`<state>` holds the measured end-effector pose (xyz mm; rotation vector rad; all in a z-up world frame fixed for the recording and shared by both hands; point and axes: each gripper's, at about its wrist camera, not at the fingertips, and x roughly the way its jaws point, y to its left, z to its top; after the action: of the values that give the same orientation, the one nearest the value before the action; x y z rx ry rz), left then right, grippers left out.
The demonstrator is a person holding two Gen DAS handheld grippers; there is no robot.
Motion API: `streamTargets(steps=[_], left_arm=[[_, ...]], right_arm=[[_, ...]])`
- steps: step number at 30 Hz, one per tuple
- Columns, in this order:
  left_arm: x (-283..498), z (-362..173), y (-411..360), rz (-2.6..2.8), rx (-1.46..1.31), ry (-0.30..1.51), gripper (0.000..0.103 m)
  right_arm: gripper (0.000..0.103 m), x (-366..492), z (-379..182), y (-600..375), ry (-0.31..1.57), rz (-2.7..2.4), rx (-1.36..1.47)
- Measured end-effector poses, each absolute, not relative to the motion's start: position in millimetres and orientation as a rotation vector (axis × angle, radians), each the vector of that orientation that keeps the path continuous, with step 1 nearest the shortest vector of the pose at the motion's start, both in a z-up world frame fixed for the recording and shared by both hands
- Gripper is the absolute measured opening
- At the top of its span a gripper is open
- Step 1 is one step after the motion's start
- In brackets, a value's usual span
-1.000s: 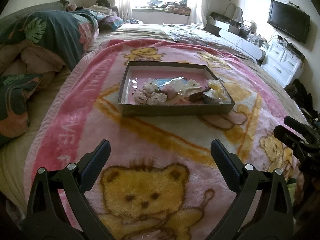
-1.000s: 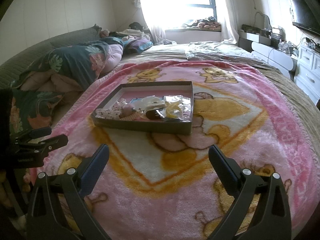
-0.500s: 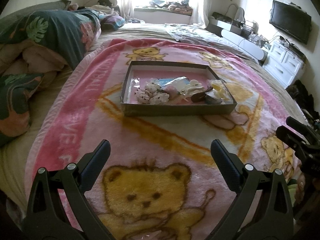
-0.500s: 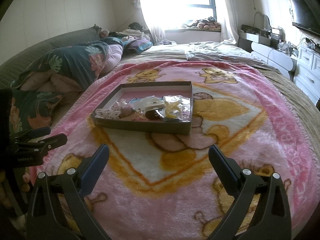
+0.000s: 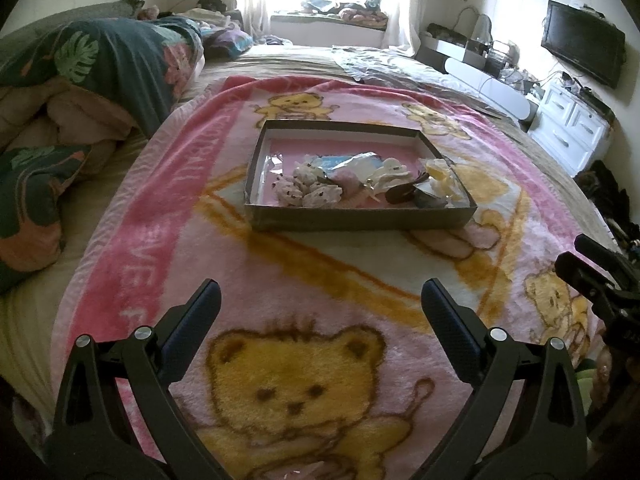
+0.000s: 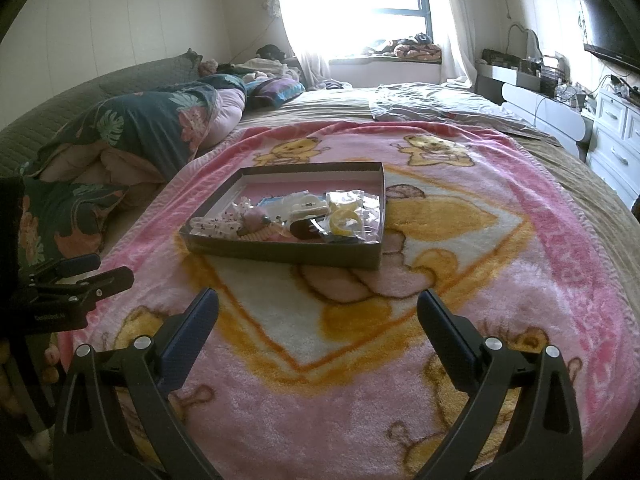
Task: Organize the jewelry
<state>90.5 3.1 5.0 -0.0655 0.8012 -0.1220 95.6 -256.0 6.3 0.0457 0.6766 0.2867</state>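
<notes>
A shallow brown cardboard tray [image 5: 360, 219] with a pink floor lies on the pink teddy-bear blanket [image 5: 288, 288]; it also shows in the right wrist view [image 6: 280, 251]. In it lie several small pieces: pale speckled fabric bows [image 5: 308, 192], a dark brown clip [image 5: 402, 194] and clear bags with yellow items [image 6: 348, 216]. My left gripper [image 5: 321, 300] is open and empty, well short of the tray. My right gripper [image 6: 318, 312] is open and empty, also short of the tray. Each gripper shows at the edge of the other's view.
A dark floral duvet [image 5: 100, 64] is heaped on the left of the bed. A white dresser [image 5: 572, 128] and a wall TV [image 5: 582, 48] stand at the right. A window [image 6: 360, 0] is at the far end.
The left wrist view has tilted up a little, so the tray sits slightly lower in its frame. The right gripper has hardly moved. Both stay open.
</notes>
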Motion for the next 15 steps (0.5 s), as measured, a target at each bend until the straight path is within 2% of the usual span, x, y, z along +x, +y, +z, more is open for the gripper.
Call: streamTargets(steps=[15], left_arm=[[97.5,-3.6,15.6,-0.043,-0.068,0.805,0.094]], right_arm=[[0.099,103.4,1.5,-266.5,0.684,0.258,0.045]])
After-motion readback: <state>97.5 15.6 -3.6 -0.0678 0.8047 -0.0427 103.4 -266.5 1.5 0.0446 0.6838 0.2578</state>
